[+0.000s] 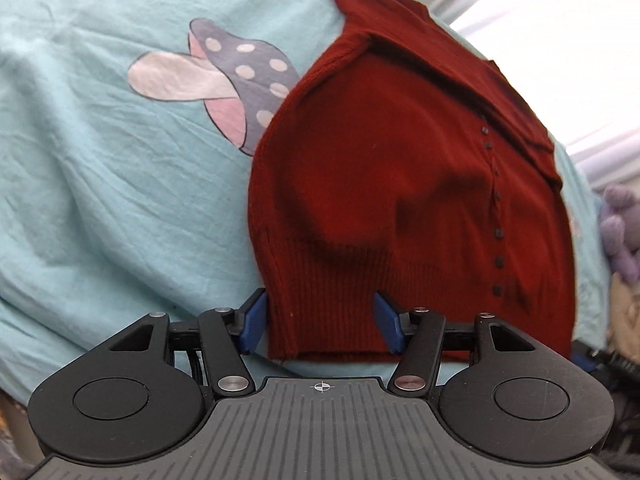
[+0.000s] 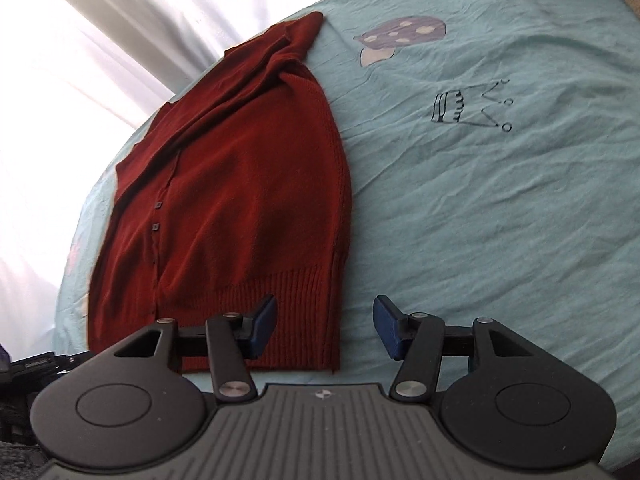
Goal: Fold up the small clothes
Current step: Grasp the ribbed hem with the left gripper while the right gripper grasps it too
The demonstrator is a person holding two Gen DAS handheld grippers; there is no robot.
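A dark red knit cardigan with a row of small dark buttons lies flat on a light blue bed sheet, sleeves folded in, ribbed hem nearest me. My left gripper is open, its blue pads on either side of the hem's left corner. The cardigan also shows in the right wrist view. My right gripper is open over the hem's right corner, its left pad above the ribbing and its right pad over the bare sheet.
The sheet carries a printed polka-dot bow and a crown drawing. Bright white curtains hang behind the bed. A purple plush toy sits at the right edge.
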